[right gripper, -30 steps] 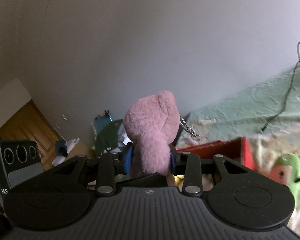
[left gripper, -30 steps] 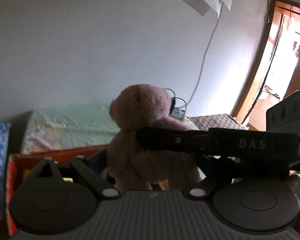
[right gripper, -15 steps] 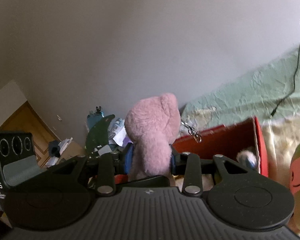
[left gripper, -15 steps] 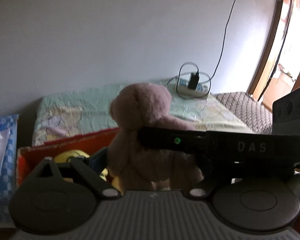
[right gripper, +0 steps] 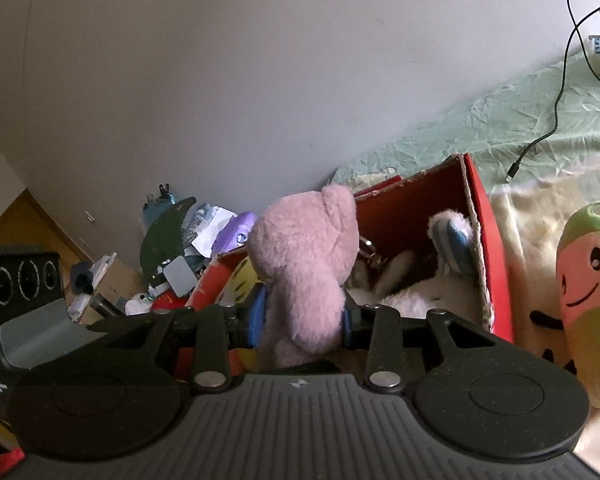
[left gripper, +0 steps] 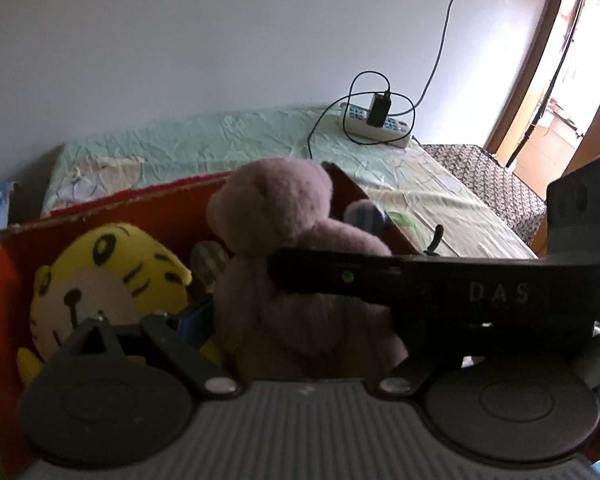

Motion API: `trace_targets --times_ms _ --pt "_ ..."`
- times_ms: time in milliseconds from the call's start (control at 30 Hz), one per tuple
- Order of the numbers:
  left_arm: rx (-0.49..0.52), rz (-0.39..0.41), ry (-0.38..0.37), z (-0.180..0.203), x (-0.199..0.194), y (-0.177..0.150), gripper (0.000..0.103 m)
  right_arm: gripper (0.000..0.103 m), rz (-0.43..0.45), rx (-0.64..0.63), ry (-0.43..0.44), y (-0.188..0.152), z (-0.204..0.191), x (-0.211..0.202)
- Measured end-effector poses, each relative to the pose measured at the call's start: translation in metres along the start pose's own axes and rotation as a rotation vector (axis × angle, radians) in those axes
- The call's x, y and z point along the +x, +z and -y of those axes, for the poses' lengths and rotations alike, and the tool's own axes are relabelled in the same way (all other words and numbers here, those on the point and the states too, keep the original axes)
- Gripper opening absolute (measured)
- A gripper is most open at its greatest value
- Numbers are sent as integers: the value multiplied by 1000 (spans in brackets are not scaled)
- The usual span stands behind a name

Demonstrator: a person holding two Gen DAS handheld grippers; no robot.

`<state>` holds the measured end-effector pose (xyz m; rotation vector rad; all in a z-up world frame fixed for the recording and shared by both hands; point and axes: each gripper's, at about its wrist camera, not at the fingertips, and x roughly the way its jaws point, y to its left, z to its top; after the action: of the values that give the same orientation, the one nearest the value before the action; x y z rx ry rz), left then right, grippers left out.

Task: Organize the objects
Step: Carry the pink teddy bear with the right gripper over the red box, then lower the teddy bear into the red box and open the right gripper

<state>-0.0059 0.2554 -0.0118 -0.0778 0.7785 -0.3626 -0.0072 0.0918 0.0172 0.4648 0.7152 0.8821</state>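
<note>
A pink teddy bear [right gripper: 304, 276] is clamped between the blue pads of my right gripper [right gripper: 302, 316], just above the near edge of a red cardboard box [right gripper: 480, 240]. In the left wrist view the same bear [left gripper: 284, 240] sits between the fingers of my left gripper [left gripper: 296, 336], which also closes on its body; the right gripper's black body [left gripper: 440, 284] crosses in front. The box [left gripper: 108, 208] holds a yellow tiger plush [left gripper: 100, 276] and a grey-and-white plush [right gripper: 448, 240].
A green-and-peach plush [right gripper: 588, 300] stands on the bed right of the box. A power strip [left gripper: 376, 124] with cables lies on the green sheet by the wall. Clutter [right gripper: 180, 248] is piled left of the box. A doorway [left gripper: 560, 60] is at right.
Both grippers have tilted and lowered toward the red box with the bear still held. The box interior and its plush toys have come into view.
</note>
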Motion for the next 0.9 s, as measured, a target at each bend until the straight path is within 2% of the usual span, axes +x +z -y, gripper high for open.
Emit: trace_targets --times_ms 200,367,400,533,600,700,900 --pt "-30 -12 -1 -3 4 0 90 46 -23 -8 -33 4 0 0" --pt "-15 -6 26 1 1 -1 90 45 -5 23 -33 5 3 -22" --pt "-15 -4 28 1 0 0 90 45 -10 27 -35 5 5 -25" --pt "-28 5 25 -3 -8 0 89 32 -28 17 -63 3 7 -28" --pt "-28 8 34 -4 -12 -1 90 28 -33 29 -45 3 7 -26" --pt "-35 14 69 -11 -19 -2 92 27 -49 36 0 0 1 -18" --pt "-95 10 70 -27 -27 -9 92 27 -80 -13 -18 -1 -14 -2"
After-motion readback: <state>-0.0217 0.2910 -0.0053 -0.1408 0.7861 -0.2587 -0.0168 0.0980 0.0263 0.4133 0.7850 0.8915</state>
